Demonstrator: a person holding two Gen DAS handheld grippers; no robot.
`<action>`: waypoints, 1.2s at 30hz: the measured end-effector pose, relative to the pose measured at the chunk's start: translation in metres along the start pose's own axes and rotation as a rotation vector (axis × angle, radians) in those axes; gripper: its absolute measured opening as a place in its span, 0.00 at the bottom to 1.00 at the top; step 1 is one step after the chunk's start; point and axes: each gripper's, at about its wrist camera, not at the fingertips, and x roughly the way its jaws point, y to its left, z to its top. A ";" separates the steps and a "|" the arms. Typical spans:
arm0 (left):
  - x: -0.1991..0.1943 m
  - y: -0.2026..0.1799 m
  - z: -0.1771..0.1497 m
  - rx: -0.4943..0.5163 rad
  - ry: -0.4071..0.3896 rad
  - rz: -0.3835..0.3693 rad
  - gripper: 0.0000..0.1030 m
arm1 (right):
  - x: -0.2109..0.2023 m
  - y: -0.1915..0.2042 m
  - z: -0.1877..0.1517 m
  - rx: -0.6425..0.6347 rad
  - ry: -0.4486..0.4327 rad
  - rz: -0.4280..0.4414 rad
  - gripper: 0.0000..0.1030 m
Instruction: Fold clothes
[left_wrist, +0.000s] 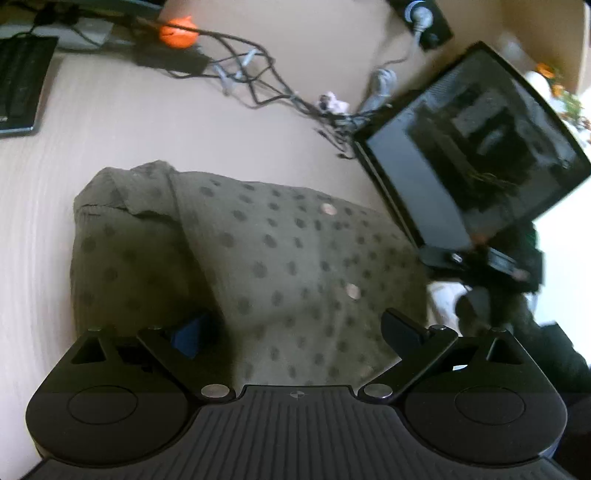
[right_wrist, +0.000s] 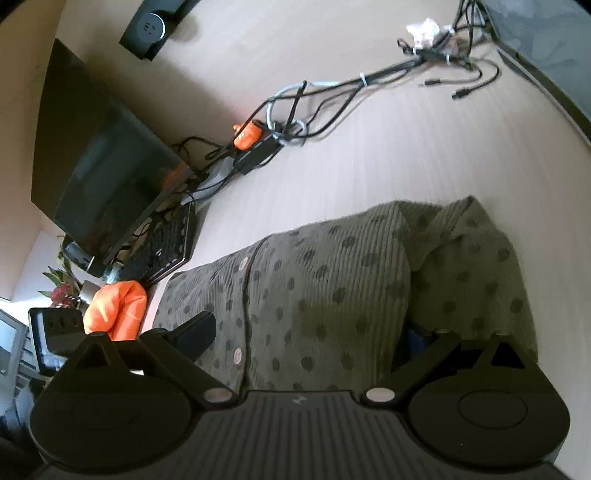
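An olive-green ribbed cardigan (left_wrist: 280, 258) with dark dots and pale round buttons lies partly folded on the light wooden desk (left_wrist: 122, 122). My left gripper (left_wrist: 297, 332) hovers over its near part with the jaws wide apart. Its left finger (left_wrist: 192, 334), with a blue pad, is tucked against a fold, and its right finger (left_wrist: 402, 332) rests above the fabric. In the right wrist view the same cardigan (right_wrist: 332, 280) fills the middle. My right gripper (right_wrist: 308, 334) stands open over it, its right finger (right_wrist: 417, 341) partly hidden under the folded sleeve (right_wrist: 476, 266).
A tilted dark monitor (left_wrist: 476, 155) stands right of the cardigan, with tangled cables (left_wrist: 251, 77) and an orange object (left_wrist: 177, 35) behind. A keyboard (right_wrist: 162, 247), a second dark screen (right_wrist: 107, 166) and an orange bundle (right_wrist: 114, 310) sit to the left in the right wrist view.
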 end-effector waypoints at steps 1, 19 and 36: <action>0.004 0.001 0.003 -0.004 -0.011 0.007 0.97 | 0.003 -0.002 0.002 0.007 -0.012 -0.003 0.96; -0.031 -0.006 0.067 0.182 -0.077 0.223 0.97 | -0.001 0.018 0.045 -0.270 -0.032 -0.133 0.98; 0.064 -0.022 0.043 0.106 -0.060 0.146 0.99 | 0.069 0.029 0.020 -0.591 -0.161 -0.703 1.00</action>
